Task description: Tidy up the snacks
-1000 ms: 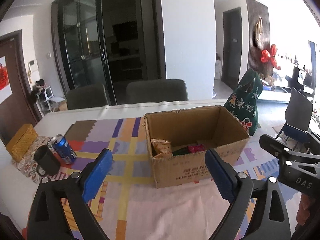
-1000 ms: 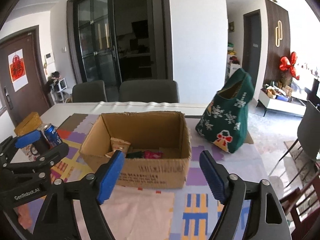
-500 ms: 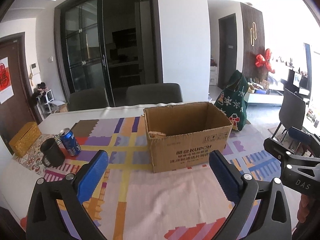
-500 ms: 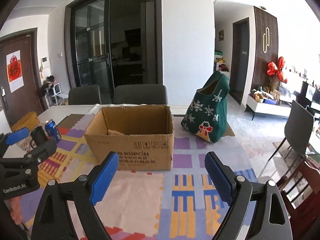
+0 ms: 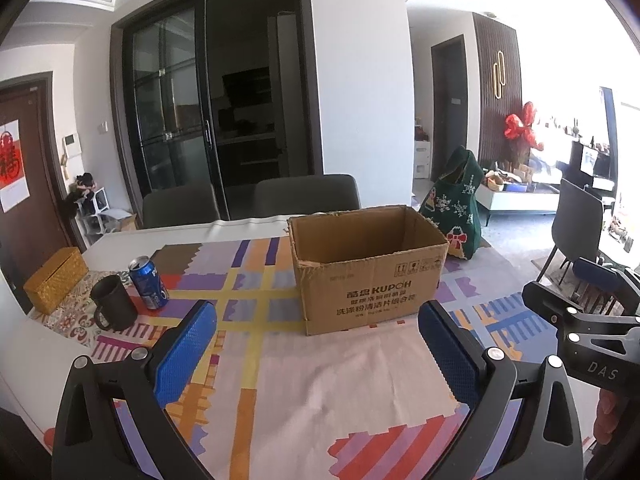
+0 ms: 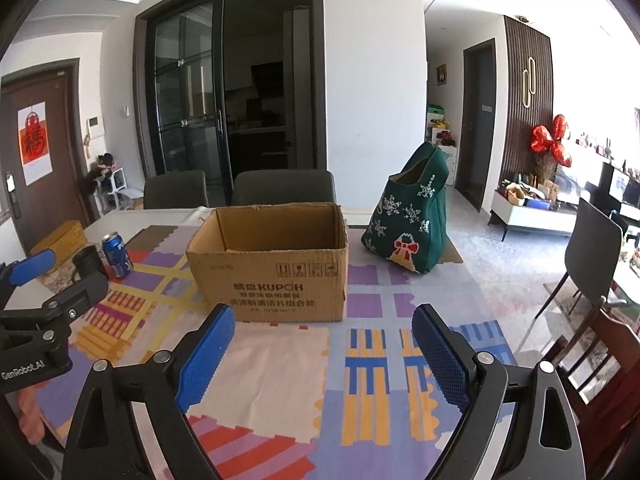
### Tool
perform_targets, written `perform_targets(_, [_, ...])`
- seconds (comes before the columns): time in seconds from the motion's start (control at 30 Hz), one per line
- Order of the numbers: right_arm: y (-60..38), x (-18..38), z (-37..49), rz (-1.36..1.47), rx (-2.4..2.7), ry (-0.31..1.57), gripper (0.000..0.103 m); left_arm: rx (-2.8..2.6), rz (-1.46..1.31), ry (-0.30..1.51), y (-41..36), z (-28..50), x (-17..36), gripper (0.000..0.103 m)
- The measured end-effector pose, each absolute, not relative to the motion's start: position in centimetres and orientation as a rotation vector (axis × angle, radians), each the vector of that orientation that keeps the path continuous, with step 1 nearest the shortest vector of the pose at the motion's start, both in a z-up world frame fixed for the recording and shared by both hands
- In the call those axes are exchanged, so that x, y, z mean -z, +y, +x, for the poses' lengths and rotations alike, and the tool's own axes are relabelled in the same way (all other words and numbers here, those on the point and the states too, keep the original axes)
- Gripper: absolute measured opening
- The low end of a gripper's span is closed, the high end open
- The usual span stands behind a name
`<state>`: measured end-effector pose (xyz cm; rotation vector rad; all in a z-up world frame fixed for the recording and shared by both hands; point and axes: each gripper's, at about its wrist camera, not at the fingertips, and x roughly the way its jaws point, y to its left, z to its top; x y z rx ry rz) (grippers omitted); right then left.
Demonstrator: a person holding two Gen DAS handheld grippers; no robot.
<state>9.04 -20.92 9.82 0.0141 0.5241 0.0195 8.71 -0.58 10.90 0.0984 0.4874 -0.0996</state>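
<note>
Both grippers have backed away from the box (image 5: pixel 368 268); it sits center frame ahead of the left gripper (image 5: pixel 316 344) and right gripper (image 6: pixel 320 344), fingers wide open, empty.

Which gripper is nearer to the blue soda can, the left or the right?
Left. The left gripper hangs open just right of the blue soda can; the right gripper, also open, sits farther right, before the cardboard box.
</note>
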Motion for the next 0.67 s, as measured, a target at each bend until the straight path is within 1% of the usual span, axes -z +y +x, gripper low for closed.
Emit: perform_targets(0.67, [-21.4, -10.0, 7.5, 0.027, -0.009, 0.519, 0.091, 0.117, 0.077, 0.516, -0.9, 8.2, -10.5, 0.103])
